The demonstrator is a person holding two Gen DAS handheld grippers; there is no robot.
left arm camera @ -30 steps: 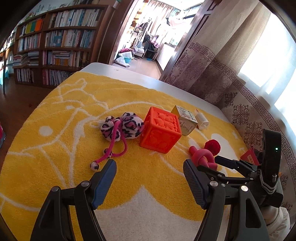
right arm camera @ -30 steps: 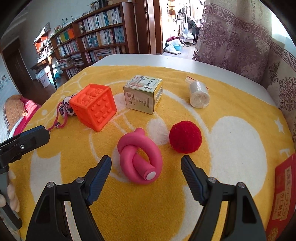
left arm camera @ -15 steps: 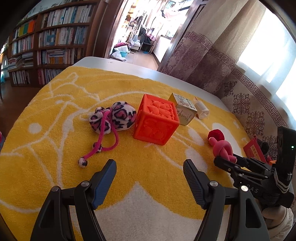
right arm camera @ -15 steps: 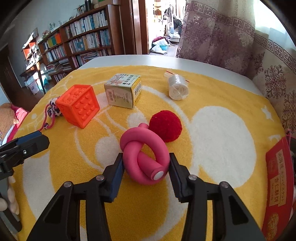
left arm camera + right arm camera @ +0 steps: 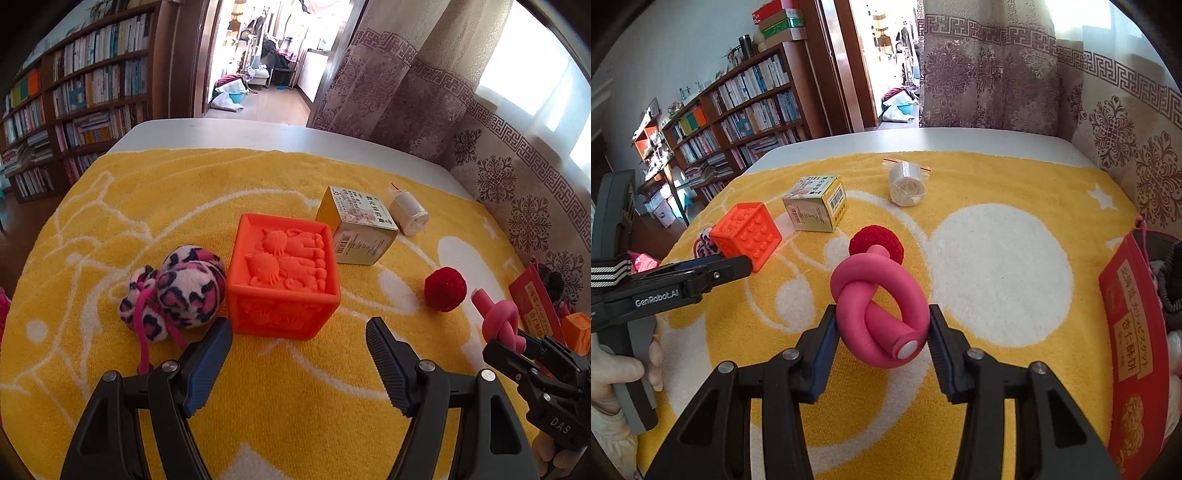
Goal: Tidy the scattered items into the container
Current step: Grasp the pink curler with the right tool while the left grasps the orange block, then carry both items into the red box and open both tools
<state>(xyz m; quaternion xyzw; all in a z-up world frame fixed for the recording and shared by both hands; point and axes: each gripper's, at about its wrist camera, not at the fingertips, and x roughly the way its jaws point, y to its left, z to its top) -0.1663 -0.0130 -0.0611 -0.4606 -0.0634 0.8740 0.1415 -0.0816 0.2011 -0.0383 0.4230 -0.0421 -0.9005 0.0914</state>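
My right gripper (image 5: 882, 332) is clenched on the pink knot toy (image 5: 879, 306), and the red container (image 5: 1134, 332) lies to its right, at the counter's right edge, while my left gripper (image 5: 299, 354) is released.

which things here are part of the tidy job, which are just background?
Job:
pink knot toy, in right gripper
orange cube
leopard plush
red pompom
small carton
white roll
red container

Background:
yellow towel
bookshelves
curtains
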